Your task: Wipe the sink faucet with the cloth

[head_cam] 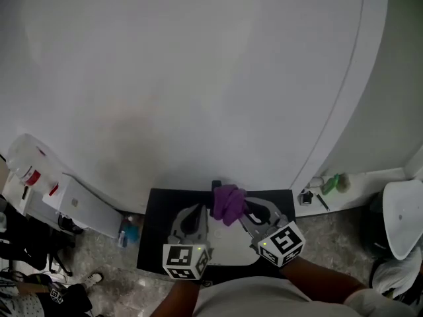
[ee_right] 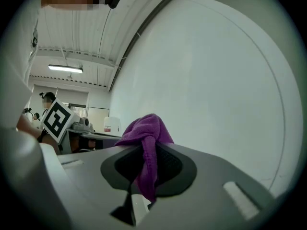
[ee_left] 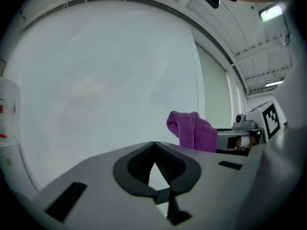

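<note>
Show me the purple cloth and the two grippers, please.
purple cloth [ee_right: 144,129]: right gripper view, bunched top.
right gripper [head_cam: 243,210]: head view, jaw tips.
left gripper [ee_left: 154,145]: left gripper view, closed jaw tips.

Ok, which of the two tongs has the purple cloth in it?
The right tongs: they are clamped on the purple cloth, while the left tongs are shut with nothing between them.

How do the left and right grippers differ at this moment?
The right gripper is shut on the purple cloth; the left gripper is shut on nothing. The right gripper leans toward the left gripper, which points nearly straight ahead. Both are held before a plain white surface.
</note>
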`<action>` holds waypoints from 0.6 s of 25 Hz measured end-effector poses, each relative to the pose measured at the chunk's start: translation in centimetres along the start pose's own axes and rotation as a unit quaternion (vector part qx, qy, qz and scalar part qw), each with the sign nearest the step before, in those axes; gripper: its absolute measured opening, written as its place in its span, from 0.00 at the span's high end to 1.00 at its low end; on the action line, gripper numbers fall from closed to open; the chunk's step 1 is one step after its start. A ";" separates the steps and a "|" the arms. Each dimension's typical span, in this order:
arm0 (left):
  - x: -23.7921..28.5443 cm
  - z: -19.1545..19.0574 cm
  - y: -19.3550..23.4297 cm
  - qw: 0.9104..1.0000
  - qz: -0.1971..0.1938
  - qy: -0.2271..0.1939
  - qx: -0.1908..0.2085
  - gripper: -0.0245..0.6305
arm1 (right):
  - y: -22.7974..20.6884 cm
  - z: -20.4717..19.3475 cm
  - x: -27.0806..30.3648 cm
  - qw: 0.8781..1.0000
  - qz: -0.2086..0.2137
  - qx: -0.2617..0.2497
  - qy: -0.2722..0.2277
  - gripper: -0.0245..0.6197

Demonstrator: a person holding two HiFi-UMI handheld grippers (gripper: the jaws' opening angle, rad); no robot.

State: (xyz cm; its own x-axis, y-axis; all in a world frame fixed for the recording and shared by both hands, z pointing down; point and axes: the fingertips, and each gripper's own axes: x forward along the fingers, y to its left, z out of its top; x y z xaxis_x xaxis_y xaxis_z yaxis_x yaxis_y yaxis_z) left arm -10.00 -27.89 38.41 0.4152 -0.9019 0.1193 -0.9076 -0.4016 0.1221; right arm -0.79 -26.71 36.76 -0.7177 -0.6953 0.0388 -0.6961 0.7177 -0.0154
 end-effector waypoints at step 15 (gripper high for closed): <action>-0.6 -0.7 -0.6 1.000 -0.002 0.008 0.003 0.95 | -0.4 -0.5 -0.3 1.000 -0.003 0.015 0.016 0.88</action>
State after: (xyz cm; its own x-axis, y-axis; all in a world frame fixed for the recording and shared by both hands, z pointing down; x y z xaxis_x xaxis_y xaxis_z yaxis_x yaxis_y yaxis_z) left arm -9.66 -26.99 38.92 0.4202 -0.8973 0.1350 -0.9061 -0.4069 0.1159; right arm -0.29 -26.74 37.25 -0.7129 -0.6976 0.0717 -0.7010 0.7118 -0.0454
